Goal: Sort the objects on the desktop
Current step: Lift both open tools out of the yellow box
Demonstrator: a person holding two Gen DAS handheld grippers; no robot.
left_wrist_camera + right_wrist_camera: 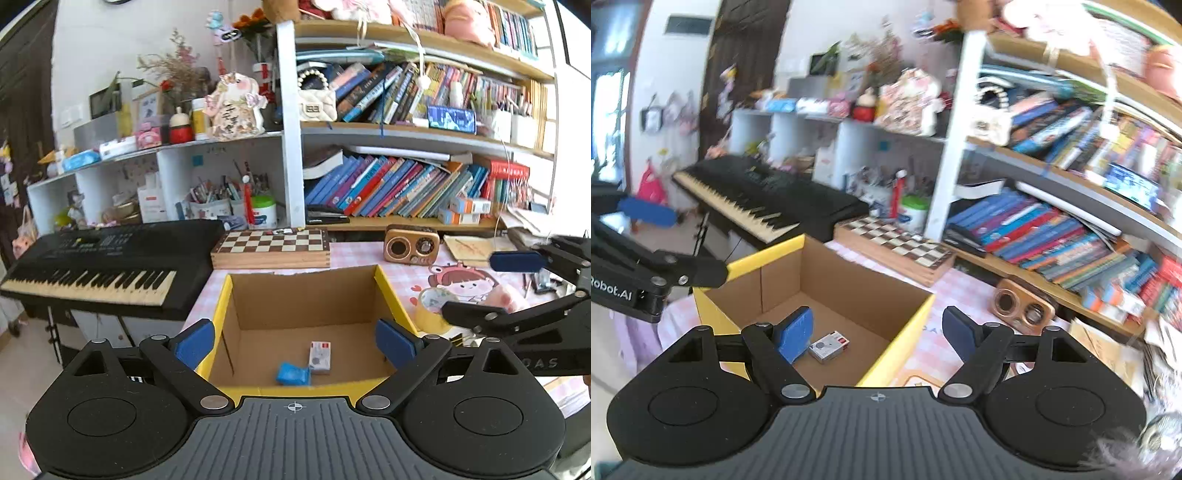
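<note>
A cardboard box with yellow outer walls (388,291) stands open on the pink checked desk. On its floor lie a small white-and-red carton (320,356) and a crumpled blue item (291,373). My left gripper (295,345) hovers over the box's near rim, open, with nothing between its blue pads. My right gripper (877,334) is open and empty over the box's right side (905,332), with the carton (829,345) below it. Each gripper shows in the other's view: the right gripper (491,286) at the right, the left gripper (676,242) at the left.
A yellow tape roll (434,302) and a wooden radio (412,245) sit right of the box. A chessboard (273,245) lies behind it and a black keyboard (110,258) stands to the left. Crowded bookshelves (406,192) back the desk.
</note>
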